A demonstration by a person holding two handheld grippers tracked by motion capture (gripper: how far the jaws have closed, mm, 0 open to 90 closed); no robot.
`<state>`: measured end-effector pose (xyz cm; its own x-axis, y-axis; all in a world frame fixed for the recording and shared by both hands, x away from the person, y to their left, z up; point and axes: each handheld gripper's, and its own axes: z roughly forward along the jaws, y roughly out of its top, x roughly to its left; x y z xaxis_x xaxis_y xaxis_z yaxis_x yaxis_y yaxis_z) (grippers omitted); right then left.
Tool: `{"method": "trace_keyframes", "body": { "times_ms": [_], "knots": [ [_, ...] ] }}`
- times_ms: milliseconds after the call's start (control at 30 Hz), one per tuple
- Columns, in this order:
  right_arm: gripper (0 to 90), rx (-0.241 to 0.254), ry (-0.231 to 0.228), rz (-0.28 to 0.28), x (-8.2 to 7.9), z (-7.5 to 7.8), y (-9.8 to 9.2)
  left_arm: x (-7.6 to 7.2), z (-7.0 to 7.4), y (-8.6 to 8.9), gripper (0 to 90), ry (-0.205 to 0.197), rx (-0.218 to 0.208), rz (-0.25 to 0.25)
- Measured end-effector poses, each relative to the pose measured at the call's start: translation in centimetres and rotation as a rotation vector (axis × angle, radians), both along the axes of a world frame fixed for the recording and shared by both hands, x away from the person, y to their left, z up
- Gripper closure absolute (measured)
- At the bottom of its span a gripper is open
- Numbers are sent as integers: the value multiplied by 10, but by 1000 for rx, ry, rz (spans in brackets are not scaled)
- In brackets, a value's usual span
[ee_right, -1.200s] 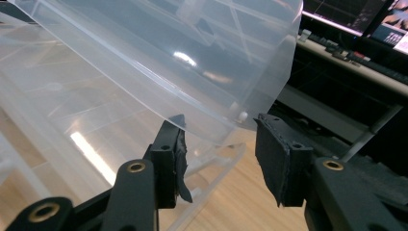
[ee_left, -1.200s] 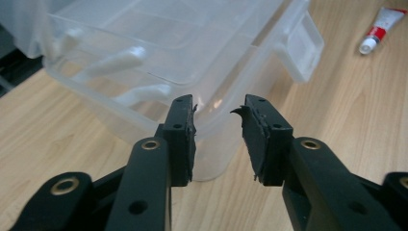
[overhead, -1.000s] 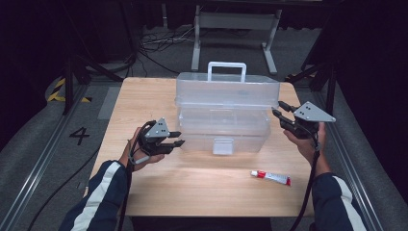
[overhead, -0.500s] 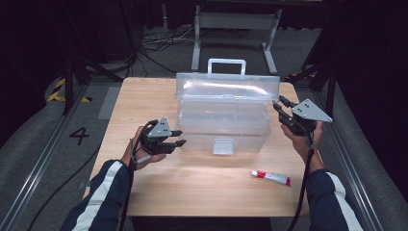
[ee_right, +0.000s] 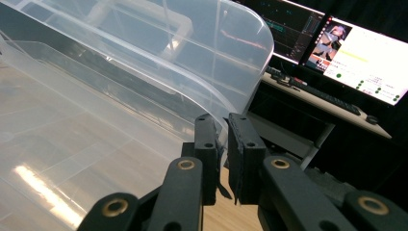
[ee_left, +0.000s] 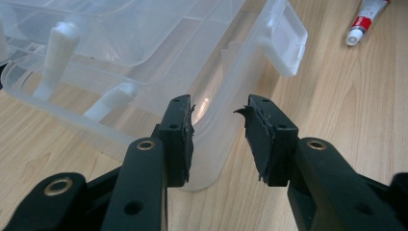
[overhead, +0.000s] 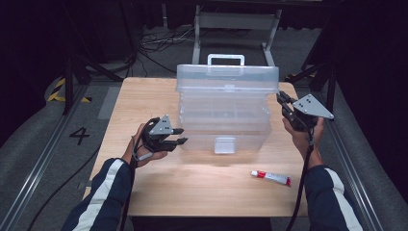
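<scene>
A clear plastic toolbox [overhead: 223, 122] stands mid-table, its lid [overhead: 226, 79] lifted off the base, white handle [overhead: 225, 58] on top. My right gripper [overhead: 284, 102] is at the lid's right end. In the right gripper view its jaws have just been closing and now pinch the lid's rim [ee_right: 240, 72] between the pads, so my right gripper [ee_right: 221, 154] is shut on it. My left gripper [overhead: 180, 136] hovers at the base's front left corner. In the left gripper view my left gripper [ee_left: 219, 139] is open, with the box corner [ee_left: 216, 159] in the gap and untouched.
A red-and-white tube [overhead: 272, 177] lies on the wooden table [overhead: 144, 96] in front of the box, to the right; it is also the tube [ee_left: 368, 19] at top right. The white front latch [overhead: 224, 144] hangs open. Lit monitors [ee_right: 356, 53] stand beyond the table.
The lid has tilted up, away from the base. The right gripper's jaws have narrowed onto the lid's right end. The left hand has stayed put.
</scene>
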<state>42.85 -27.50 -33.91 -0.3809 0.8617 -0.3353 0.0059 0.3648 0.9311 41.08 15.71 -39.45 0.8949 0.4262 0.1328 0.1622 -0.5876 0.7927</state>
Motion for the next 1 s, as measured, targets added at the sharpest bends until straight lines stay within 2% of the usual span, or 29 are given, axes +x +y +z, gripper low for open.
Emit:
{"method": "trace_keyframes", "body": {
  "times_ms": [67,167,233,400,533,600,700,1000],
  "knots": [
    [830,7,-1,-2,1,-1,-1,1,0,0,631,1,2,-2],
    [778,21,-1,13,2,-1,-1,2,-1,1,637,12,-14,-8],
    [753,-14,-19,-2,2,0,3,2,0,2,636,13,-14,-8],
    [691,-20,-25,-13,6,0,6,2,0,1,634,10,-10,-9],
    [625,-22,-4,-36,16,-7,10,2,0,1,636,14,-14,-9],
    [636,-17,-1,-50,19,-9,11,3,-1,1,642,14,-11,-13],
    [742,-6,-8,-86,20,-12,11,3,-2,0,646,12,-10,-9],
    [783,-47,-38,-145,19,-13,17,3,-1,-1,657,-8,6,-4]
  ]
}}
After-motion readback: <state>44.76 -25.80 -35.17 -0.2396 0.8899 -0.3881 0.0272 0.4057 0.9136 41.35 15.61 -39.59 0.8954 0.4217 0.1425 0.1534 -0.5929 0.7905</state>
